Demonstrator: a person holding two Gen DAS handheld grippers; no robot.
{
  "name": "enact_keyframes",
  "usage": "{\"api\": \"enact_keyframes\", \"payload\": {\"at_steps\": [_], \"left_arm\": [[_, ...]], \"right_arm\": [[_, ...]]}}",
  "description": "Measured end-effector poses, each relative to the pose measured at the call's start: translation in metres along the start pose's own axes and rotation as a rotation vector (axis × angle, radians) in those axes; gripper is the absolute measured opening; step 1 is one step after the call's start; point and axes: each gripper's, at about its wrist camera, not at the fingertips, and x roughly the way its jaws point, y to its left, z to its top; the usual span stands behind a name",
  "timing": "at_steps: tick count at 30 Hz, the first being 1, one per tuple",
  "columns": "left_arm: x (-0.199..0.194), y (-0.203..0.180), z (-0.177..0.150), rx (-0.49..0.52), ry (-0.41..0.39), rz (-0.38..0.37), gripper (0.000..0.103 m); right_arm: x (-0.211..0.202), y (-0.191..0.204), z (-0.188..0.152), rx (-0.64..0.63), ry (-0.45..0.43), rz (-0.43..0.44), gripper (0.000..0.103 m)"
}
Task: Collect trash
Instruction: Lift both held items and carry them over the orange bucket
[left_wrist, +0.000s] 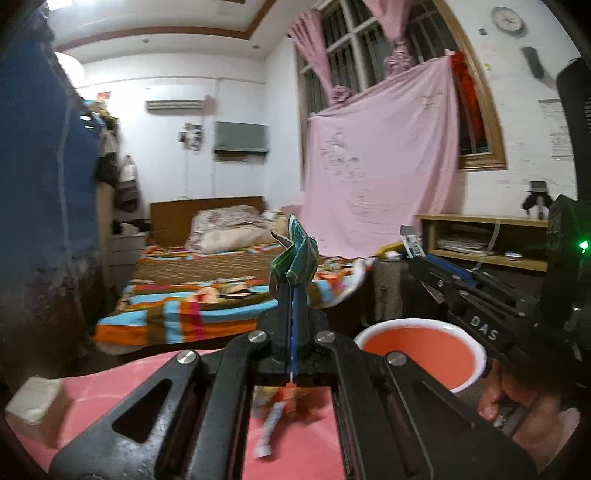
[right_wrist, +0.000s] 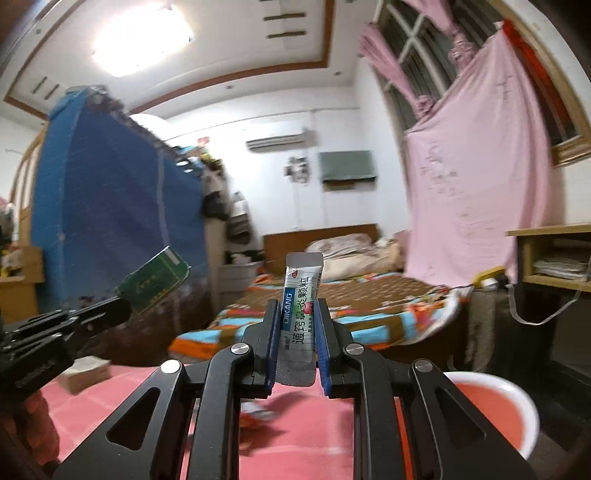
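Observation:
My left gripper (left_wrist: 294, 291) is shut on a crumpled green packet (left_wrist: 295, 254) and holds it up above the pink table (left_wrist: 110, 384). It also shows in the right wrist view (right_wrist: 110, 310) with the green packet (right_wrist: 153, 282) at far left. My right gripper (right_wrist: 297, 314) is shut on a white sachet (right_wrist: 301, 291) with blue "DIKANG" print, held upright. The right gripper also shows at the right of the left wrist view (left_wrist: 436, 273). A pink basin (left_wrist: 417, 352) with a white rim stands on the table to the right, also in the right wrist view (right_wrist: 495, 413).
Small wrappers lie on the table under the grippers (left_wrist: 277, 413) (right_wrist: 258, 413). A cardboard box (left_wrist: 35, 402) sits at the table's left edge. Beyond the table are a bed (left_wrist: 207, 291), a blue wardrobe (right_wrist: 110, 206) and a wooden desk shelf (left_wrist: 484, 240).

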Motion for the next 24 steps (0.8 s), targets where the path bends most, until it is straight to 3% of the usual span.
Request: {"api": "enact_keyframes", "payload": {"at_steps": [6, 12, 21, 24], "left_arm": [[0.039, -0.038, -0.004, -0.007, 0.06, -0.13, 0.0], [0.076, -0.071, -0.015, -0.022, 0.162, -0.21, 0.0], [0.135, -0.103, -0.031, -0.086, 0.425, -0.3, 0.0], [0.149, -0.11, -0.037, -0.092, 0.477, -0.31, 0.0]], "right_arm": [[0.001, -0.049, -0.009, 0.031, 0.009, -0.12, 0.016], [0.006, -0.078, -0.022, 0.072, 0.065, -0.191, 0.016], [0.017, -0.109, -0.047, 0.188, 0.192, -0.249, 0.019], [0.021, -0.116, -0.053, 0.219, 0.23, -0.258, 0.019]]}}
